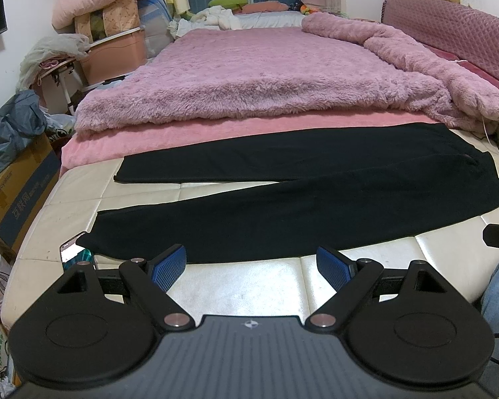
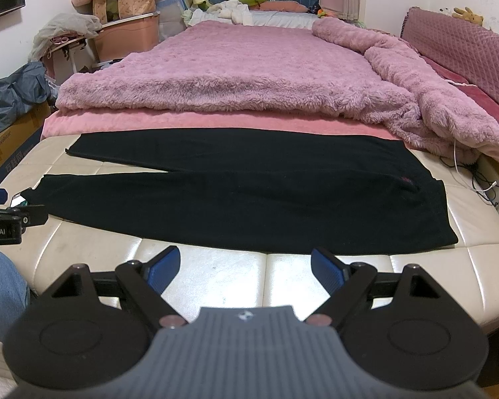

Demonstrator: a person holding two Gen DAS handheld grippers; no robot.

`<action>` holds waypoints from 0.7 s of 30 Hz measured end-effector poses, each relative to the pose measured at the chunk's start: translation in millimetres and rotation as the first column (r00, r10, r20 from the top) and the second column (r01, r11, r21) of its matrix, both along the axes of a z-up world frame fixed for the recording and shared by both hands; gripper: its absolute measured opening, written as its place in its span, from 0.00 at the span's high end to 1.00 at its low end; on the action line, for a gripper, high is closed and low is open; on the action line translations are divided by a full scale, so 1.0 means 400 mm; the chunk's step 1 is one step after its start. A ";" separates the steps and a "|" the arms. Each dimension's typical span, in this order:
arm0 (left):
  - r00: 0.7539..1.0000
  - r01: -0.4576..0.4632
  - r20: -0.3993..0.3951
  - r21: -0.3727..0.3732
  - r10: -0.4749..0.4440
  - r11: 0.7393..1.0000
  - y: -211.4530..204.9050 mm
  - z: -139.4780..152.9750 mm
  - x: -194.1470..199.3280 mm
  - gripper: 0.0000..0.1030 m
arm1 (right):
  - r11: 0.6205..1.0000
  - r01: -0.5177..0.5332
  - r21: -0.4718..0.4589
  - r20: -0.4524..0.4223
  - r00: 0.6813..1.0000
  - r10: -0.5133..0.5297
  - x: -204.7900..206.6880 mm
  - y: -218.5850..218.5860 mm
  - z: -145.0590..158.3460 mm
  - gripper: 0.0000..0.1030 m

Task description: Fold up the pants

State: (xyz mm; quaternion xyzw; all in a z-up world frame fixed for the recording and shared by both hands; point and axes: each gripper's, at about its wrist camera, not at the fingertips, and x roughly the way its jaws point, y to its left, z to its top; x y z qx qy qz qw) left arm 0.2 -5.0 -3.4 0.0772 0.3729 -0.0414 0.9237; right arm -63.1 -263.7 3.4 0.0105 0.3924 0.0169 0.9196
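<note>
Black pants [image 1: 282, 199] lie flat across the cream padded bench [image 1: 249, 286], legs spread apart toward the left and waist at the right. In the right wrist view the same pants [image 2: 249, 199] fill the middle of the bench [image 2: 216, 276]. My left gripper [image 1: 251, 267] is open, just short of the near leg's front edge, with nothing between its blue pads. Likewise open and empty, my right gripper [image 2: 246, 271] sits in front of the pants' near edge toward the waist. The left gripper's body [image 2: 3, 222] shows at the left edge of the right wrist view.
A fluffy pink blanket [image 1: 266, 83] covers the bed behind the pants. A phone [image 1: 75, 252] lies partly under the near leg's cuff. Cardboard box [image 1: 20, 193], bags and a storage bin [image 1: 116, 53] crowd the left. White cables [image 2: 482, 186] lie at the bench's right end. A person's denim leg [image 2: 3, 286] is close.
</note>
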 end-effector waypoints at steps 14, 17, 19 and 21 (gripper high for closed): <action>1.000 -0.001 0.000 -0.001 0.001 1.000 0.000 0.000 0.000 0.00 | 1.000 0.001 0.002 0.005 1.000 -0.001 -0.002 0.003 0.004 0.20; 1.000 0.000 0.000 -0.002 0.000 1.000 0.000 0.000 0.000 0.00 | 1.000 0.001 0.002 0.005 1.000 -0.001 -0.002 0.003 0.005 0.20; 1.000 -0.001 -0.001 -0.002 0.001 1.000 0.000 0.000 0.000 0.00 | 1.000 0.001 0.002 0.005 1.000 -0.001 -0.002 0.003 0.005 0.20; 1.000 -0.001 -0.001 -0.002 0.001 1.000 0.000 0.000 0.000 0.00 | 1.000 0.002 0.003 0.005 1.000 -0.002 -0.003 0.003 0.005 0.20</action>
